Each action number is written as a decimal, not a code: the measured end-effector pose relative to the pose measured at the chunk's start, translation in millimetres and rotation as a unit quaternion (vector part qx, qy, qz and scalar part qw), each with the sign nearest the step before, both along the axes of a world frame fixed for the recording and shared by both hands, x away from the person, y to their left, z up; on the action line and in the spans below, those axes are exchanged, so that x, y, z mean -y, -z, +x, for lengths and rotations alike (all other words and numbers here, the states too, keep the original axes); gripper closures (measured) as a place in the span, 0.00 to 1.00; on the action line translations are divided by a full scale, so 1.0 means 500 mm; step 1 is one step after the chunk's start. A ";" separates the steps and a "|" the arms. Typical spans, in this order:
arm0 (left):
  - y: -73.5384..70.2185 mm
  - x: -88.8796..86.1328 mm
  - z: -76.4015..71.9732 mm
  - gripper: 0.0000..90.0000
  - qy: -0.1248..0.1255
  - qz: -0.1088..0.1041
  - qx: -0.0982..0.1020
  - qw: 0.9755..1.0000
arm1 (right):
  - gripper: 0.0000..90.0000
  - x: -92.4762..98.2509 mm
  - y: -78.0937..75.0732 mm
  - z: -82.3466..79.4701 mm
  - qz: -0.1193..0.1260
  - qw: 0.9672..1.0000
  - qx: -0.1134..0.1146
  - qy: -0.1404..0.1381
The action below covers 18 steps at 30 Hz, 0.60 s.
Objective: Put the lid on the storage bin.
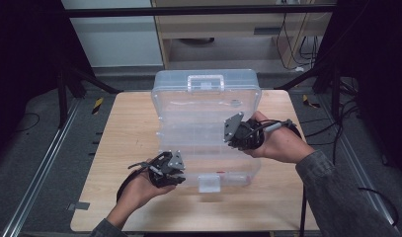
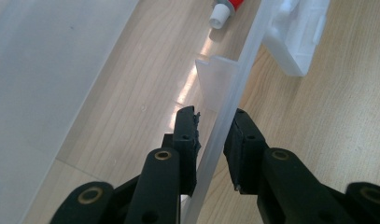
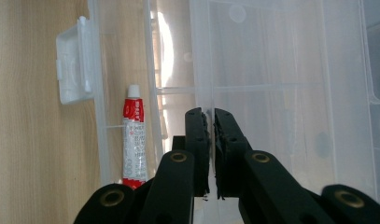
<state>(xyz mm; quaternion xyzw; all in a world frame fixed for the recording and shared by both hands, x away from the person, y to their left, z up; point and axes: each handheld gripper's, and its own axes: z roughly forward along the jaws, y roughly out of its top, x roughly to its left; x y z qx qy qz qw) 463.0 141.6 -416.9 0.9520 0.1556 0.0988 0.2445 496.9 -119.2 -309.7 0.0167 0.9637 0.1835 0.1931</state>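
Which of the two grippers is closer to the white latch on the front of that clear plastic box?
Left. The left gripper sits at the box's front wall, just beside the white latch. The right gripper is farther back, over the middle of the clear plastic box.

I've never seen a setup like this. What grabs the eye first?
A big clear plastic case lies open mid-table, its lid raised at the far side. Two hand-held black tongs grip it: the left tongs straddle its near wall, the right tongs pinch the lid's edge. A red-and-white tube lies inside.
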 end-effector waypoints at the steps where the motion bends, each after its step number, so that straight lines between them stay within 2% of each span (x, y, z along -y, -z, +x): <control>1: 0.000 0.000 0.000 0.83 0.000 0.000 0.000 1.000 | 0.95 0.000 0.000 0.001 0.000 1.000 0.001 -0.001; 18: 0.002 -0.003 0.001 0.82 0.004 -0.005 0.001 1.000 | 0.95 0.003 0.004 -0.003 0.003 1.000 -0.004 -0.005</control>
